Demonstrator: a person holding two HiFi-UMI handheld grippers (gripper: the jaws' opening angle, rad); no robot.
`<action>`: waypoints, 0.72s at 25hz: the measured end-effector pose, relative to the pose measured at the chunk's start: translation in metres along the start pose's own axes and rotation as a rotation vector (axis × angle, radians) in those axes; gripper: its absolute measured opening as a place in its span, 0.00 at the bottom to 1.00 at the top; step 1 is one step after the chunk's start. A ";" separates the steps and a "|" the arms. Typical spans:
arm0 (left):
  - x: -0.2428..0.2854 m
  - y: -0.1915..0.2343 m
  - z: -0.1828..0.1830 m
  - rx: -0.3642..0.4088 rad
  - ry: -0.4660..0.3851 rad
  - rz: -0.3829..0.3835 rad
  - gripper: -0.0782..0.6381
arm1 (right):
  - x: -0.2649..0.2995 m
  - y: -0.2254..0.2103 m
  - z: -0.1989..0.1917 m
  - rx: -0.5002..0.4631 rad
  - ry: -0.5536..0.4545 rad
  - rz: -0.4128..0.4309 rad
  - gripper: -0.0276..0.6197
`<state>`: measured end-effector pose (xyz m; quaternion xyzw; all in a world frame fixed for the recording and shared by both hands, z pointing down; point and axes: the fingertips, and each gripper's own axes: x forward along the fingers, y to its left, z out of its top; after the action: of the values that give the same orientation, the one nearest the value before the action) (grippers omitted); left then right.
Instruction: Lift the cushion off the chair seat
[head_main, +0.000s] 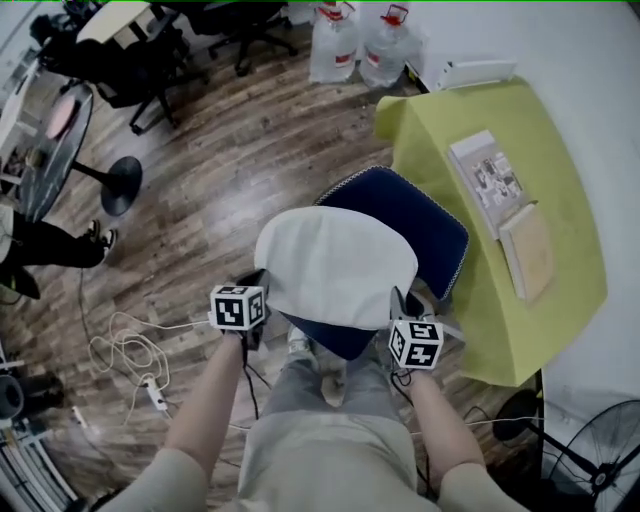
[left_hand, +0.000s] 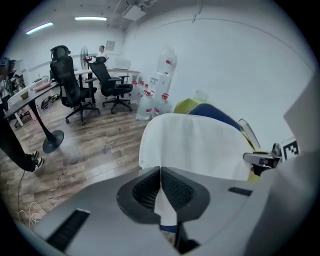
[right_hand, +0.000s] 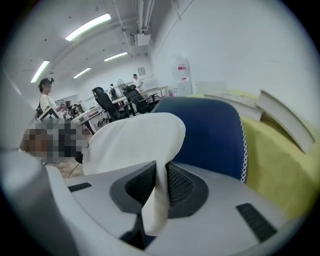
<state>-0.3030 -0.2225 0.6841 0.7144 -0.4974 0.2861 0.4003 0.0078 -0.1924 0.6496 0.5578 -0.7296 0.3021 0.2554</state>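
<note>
Left gripper (head_main: 256, 290) and right gripper (head_main: 402, 305) each pinch a near edge of the white cushion (head_main: 335, 262), mid-frame over the blue chair seat (head_main: 425, 228); raise both level, together, so the fabric doesn't slip.

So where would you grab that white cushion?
Take the white cushion by its thin edge, one end per gripper, from the near side. It's wide and soft; probably only that edge fits the jaws, as left gripper and right gripper pinch it.
</note>
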 end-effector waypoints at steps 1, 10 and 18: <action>-0.013 -0.001 0.010 -0.002 -0.028 -0.001 0.15 | -0.010 0.004 0.013 -0.012 -0.025 0.008 0.15; -0.123 -0.035 0.082 0.027 -0.247 -0.062 0.15 | -0.105 0.023 0.108 -0.025 -0.240 0.036 0.15; -0.197 -0.074 0.144 0.091 -0.423 -0.091 0.15 | -0.178 0.027 0.183 -0.089 -0.418 0.029 0.15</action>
<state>-0.2995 -0.2375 0.4292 0.7976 -0.5242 0.1338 0.2667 0.0189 -0.2031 0.3932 0.5858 -0.7874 0.1509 0.1185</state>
